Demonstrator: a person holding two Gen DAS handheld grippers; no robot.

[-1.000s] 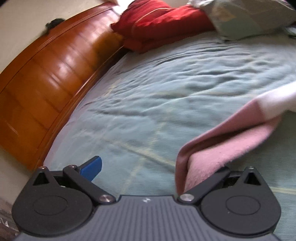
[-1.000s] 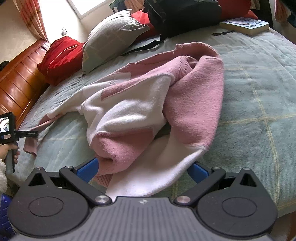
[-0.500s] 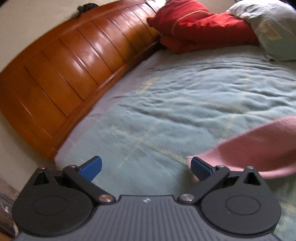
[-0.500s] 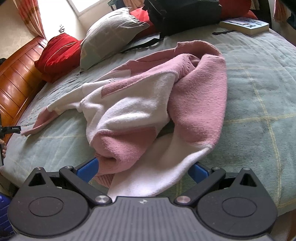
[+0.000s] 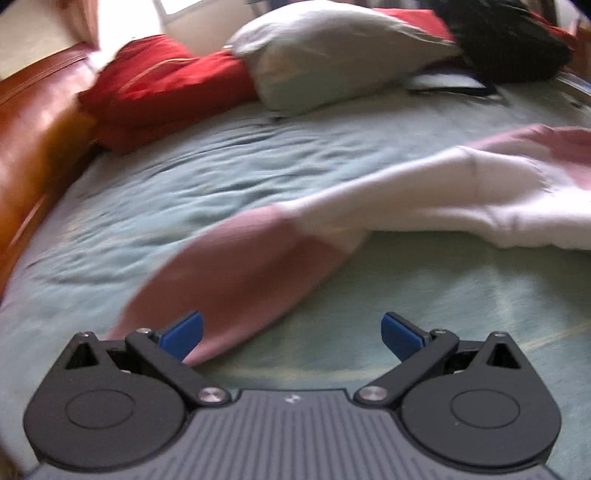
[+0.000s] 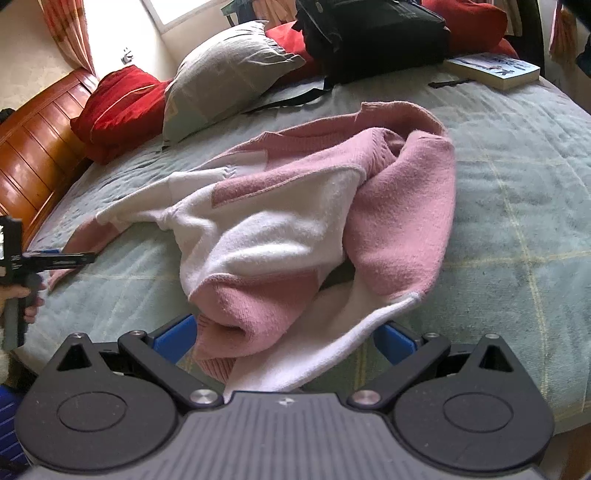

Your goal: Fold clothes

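Left gripper (image 5: 291, 334) sits low with jaws spread wide, empty; a hand (image 6: 26, 299) grips its handle. Right gripper (image 6: 282, 341) likewise has jaws wide apart

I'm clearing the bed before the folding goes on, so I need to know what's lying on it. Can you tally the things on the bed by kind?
Sweaters: 1, the pink and white sweater
Pillows and cushions: 2, a grey pillow and a red cushion; more red behind the bag may be another
Bags: 1, a black bag
Books: 1, a book
Total: 5
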